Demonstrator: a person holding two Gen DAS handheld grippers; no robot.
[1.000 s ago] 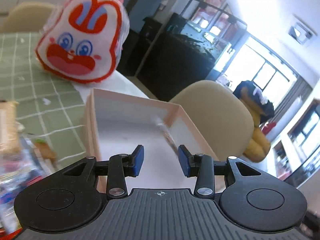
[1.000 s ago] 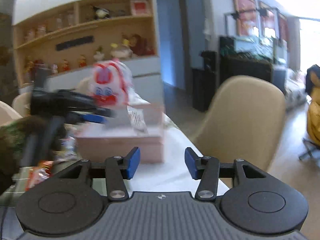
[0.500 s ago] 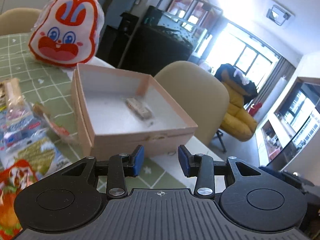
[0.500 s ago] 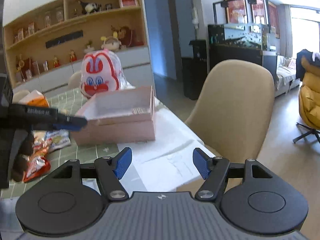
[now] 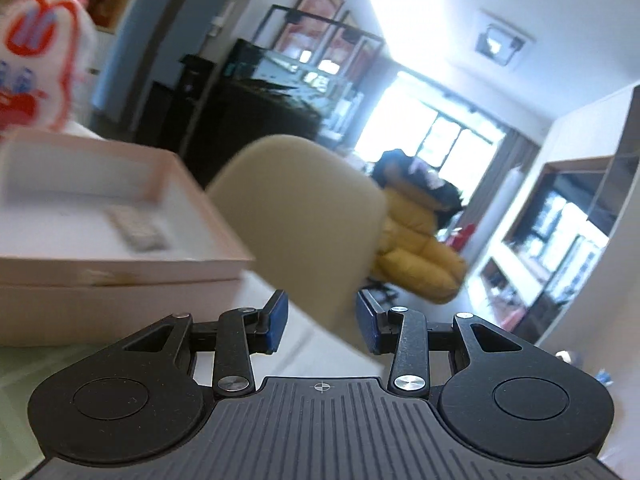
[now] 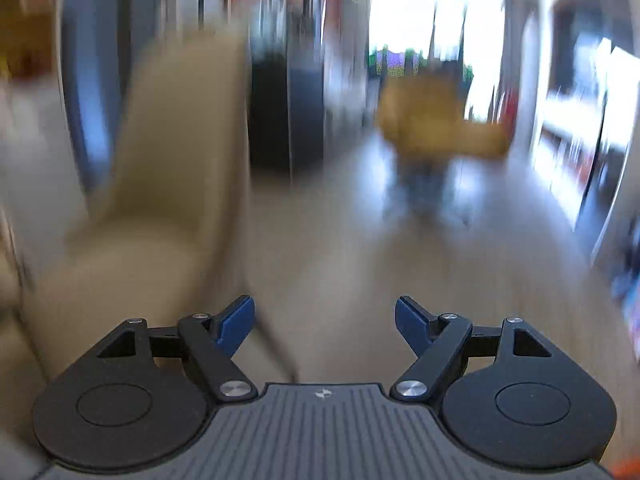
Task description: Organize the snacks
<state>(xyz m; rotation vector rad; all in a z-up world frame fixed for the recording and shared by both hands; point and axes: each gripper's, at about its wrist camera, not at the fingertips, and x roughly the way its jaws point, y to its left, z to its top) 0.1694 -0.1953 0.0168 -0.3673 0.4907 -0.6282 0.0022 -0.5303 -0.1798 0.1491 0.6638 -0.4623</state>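
Note:
In the left wrist view a shallow pink box (image 5: 120, 272) stands on the table at the left, with one small wrapped snack (image 5: 138, 230) lying inside it. A white and red rabbit-face snack bag (image 5: 34, 68) stands behind the box, blurred. My left gripper (image 5: 320, 322) is open and empty, low at the box's near right corner, pointing past it. My right gripper (image 6: 325, 322) is wide open and empty; its view is heavily blurred and shows no snacks or table.
A beige chair back (image 5: 304, 216) stands close beyond the table edge and also shows in the right wrist view (image 6: 160, 184). A yellow armchair (image 5: 416, 256), a dark cabinet with a glass tank (image 5: 248, 120) and bright windows lie further off.
My left gripper has dropped lower and swung right, so the loose snack packets left of the box are out of view. My right gripper has swung right off the table and opened wider.

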